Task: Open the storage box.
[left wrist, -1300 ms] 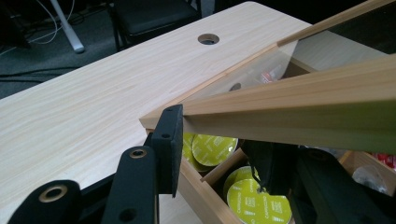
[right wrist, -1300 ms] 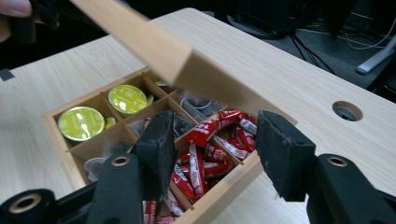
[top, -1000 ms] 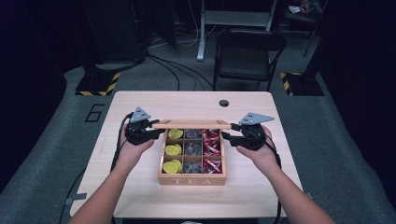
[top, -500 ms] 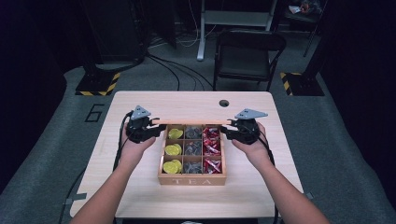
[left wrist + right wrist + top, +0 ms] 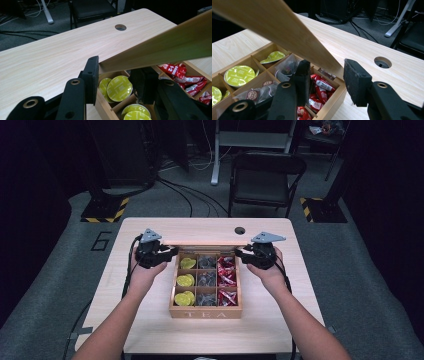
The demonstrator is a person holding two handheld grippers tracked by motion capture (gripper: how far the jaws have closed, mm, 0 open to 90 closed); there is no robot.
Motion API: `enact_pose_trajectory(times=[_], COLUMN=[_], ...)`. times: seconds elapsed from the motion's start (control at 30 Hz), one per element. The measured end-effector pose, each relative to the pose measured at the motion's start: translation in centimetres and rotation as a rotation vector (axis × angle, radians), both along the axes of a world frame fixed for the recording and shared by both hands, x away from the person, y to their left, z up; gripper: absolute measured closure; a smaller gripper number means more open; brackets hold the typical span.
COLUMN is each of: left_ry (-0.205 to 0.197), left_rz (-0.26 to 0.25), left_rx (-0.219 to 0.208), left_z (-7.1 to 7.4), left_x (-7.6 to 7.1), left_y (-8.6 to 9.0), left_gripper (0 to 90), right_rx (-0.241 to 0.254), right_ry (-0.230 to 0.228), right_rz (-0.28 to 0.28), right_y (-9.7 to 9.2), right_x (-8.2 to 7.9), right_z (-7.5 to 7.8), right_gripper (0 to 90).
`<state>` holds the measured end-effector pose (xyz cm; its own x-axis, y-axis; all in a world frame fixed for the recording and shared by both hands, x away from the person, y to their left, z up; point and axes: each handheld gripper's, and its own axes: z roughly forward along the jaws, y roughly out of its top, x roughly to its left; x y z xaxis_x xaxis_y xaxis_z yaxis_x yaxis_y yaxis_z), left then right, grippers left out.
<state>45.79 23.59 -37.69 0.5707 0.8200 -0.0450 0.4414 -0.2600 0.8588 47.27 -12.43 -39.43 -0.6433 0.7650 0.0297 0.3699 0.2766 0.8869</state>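
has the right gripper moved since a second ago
Yes. In the high view the right gripper has shifted left, toward the tea box, its jaws closing around the raised lid's corner.

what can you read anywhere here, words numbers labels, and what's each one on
"TEA": front wall of the wooden tea box.
"6": grey floor mat left of the table.
"12": a red sachet in the box.
Print on the green capsules and the clear-wrapped tea bags: too small to read.
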Motion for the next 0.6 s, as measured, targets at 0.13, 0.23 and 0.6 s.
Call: enact_pose_trajectory(times=[0.13, 0.23, 0.6], left_ry=[-0.002, -0.006, -0.023], left_rz=[0.004, 0.007, 0.009], left_rx=[-0.003, -0.007, -0.018], left_z=[0.1, 0.2, 0.4], left_x=[0.2, 0.3, 1.1], left_y=[0.0, 0.0, 0.0], left_gripper=[59.3, 59.5, 60.0], right_rx=[0.001, -0.006, -0.012], right_ry=[0.006, 0.006, -0.012], right_rz=[0.000, -0.009, -0.018], right_y=[0.1, 0.4, 0.5], right_x=[0.4, 0.6, 1.2], right_z=[0.0, 0.1, 0.4], right_gripper=[56.9, 56.9, 58.6])
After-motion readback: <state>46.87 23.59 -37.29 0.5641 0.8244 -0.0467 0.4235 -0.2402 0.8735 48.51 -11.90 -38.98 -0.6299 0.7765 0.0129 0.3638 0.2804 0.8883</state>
